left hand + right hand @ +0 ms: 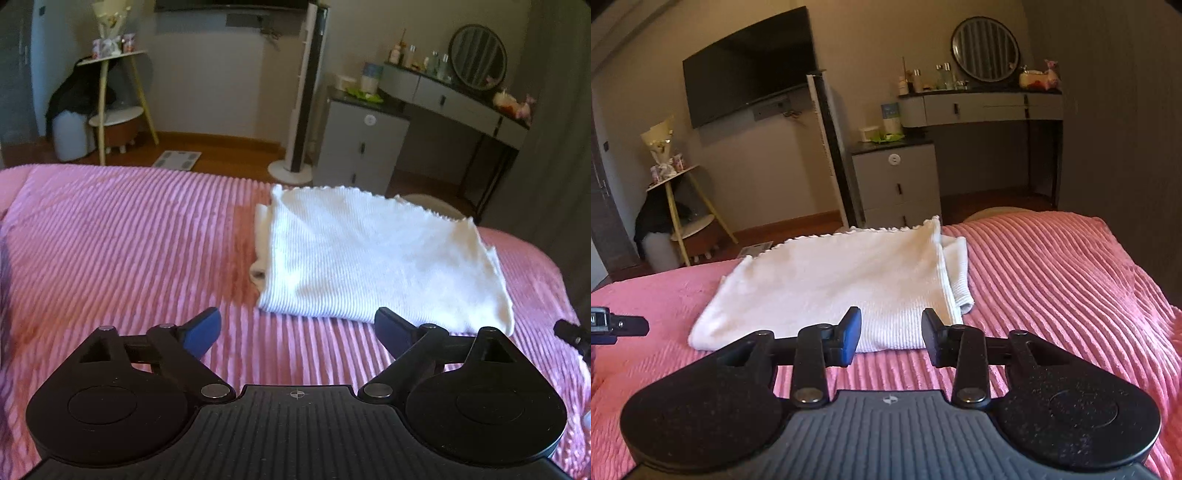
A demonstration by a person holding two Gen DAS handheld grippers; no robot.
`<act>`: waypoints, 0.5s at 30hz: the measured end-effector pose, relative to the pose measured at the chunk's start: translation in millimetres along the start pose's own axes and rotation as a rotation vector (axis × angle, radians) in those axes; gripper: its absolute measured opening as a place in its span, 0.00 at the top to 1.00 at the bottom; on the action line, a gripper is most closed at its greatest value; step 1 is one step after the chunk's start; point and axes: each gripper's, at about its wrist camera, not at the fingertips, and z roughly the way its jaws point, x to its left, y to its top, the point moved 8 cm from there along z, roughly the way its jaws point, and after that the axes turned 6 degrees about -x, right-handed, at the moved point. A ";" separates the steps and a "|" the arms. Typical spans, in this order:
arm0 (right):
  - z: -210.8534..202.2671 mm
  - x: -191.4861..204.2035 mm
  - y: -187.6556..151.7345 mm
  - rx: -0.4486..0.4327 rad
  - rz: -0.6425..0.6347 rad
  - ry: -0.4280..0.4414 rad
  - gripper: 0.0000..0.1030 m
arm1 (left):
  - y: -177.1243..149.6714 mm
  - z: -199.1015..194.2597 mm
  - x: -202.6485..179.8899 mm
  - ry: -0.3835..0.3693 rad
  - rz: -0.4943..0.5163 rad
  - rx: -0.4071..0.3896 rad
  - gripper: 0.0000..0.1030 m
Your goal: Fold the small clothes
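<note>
A white ribbed knit garment [373, 254] lies folded into a flat rectangle on the pink ribbed bedspread [129, 240], near the bed's far edge. My left gripper [297, 325] is open wide and empty, just short of the garment's near edge. In the right wrist view the same garment [842, 280] lies straight ahead on the bedspread [1052, 280]. My right gripper [891, 328] is open and empty, its fingertips over the garment's near edge. A folded layer sticks out at the garment's right side in that view.
Beyond the bed stand a grey drawer cabinet [362, 144], a dressing table with a round mirror [476, 55], a tall tower fan [306, 92] and a small two-tier side table [114, 92]. A wall TV [750, 66] hangs behind. The other gripper's tip [572, 334] shows at the right edge.
</note>
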 end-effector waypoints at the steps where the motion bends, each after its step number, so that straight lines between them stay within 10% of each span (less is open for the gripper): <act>1: 0.0 1.0 -1.0 0.000 0.008 -0.001 0.64 | 1.1 0.8 2.8 -0.004 -0.020 -0.005 0.08; 15: 118.9 43.7 -23.8 0.048 0.068 0.053 0.65 | 14.0 130.4 35.3 0.037 -0.043 0.069 0.08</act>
